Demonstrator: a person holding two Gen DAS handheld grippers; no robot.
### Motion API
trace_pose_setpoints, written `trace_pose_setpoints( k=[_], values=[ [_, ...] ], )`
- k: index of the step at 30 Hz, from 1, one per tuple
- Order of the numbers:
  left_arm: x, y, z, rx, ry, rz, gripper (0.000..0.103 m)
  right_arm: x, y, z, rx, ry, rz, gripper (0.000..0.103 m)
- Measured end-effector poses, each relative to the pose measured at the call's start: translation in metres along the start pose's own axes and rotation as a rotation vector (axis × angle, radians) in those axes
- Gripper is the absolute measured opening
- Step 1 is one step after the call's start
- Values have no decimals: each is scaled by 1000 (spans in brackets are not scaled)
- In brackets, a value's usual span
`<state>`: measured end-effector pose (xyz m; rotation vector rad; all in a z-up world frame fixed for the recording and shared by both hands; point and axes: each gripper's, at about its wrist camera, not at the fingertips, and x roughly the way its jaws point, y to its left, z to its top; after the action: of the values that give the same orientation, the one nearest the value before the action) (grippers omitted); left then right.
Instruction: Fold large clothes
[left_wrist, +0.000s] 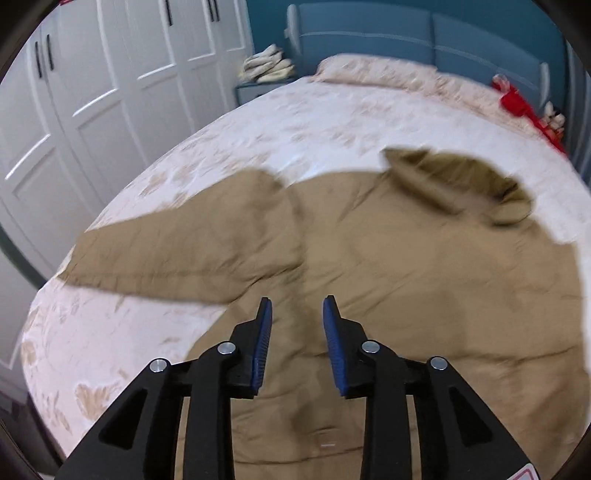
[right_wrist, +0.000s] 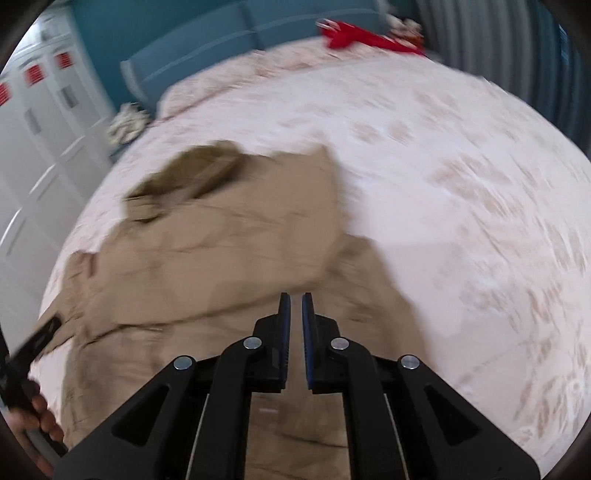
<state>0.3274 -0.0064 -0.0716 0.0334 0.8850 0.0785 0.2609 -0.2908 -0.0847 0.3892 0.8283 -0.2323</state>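
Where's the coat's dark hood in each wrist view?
Left wrist: the dark hood sits upper right of centre, at the far end of the tan coat.
Right wrist: the hood sits upper left of centre, again at the coat's far end.
Shared landmark: the red item near the blue headboard.

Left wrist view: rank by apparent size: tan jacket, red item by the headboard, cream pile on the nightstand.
1. tan jacket, by far the largest.
2-3. red item and cream pile: look alike in size; both far and blurred, not ranked.
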Motion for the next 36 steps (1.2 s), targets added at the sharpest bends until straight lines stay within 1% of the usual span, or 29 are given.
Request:
trace_pose_setpoints(
  k=[2,4,5,8,11,14,17,23,29,36],
  values=[
    [-5,-23,10,12,-19,-46,41,5,29,4,-79,-13,14,6],
    [0,-50,14,60,-34,-55,41,17,62,5,-168,-27,10,6],
    [6,-60,14,75,-23,-58,41,25,74,3,-195,-21,15,6],
    [34,-81,8,94,34,-78,41,48,89,-5,-210,11,26,5],
    [59,-91,-4,98,75,-68,41,70,94,-17,-224,49,12,5],
    [65,-93,-13,113,55,-51,42,83,88,-28,-210,80,13,4],
    [72,-99,-18,125,42,-40,42,92,83,-34,-197,86,19,3],
    [78,-104,-30,146,-1,-9,42,99,85,-43,-224,60,-5,3],
    [82,-102,-33,124,-22,-27,42,103,84,-46,-228,39,-5,2],
    [82,-103,-38,120,-42,-27,42,105,85,-50,-236,17,-8,2]
  ],
)
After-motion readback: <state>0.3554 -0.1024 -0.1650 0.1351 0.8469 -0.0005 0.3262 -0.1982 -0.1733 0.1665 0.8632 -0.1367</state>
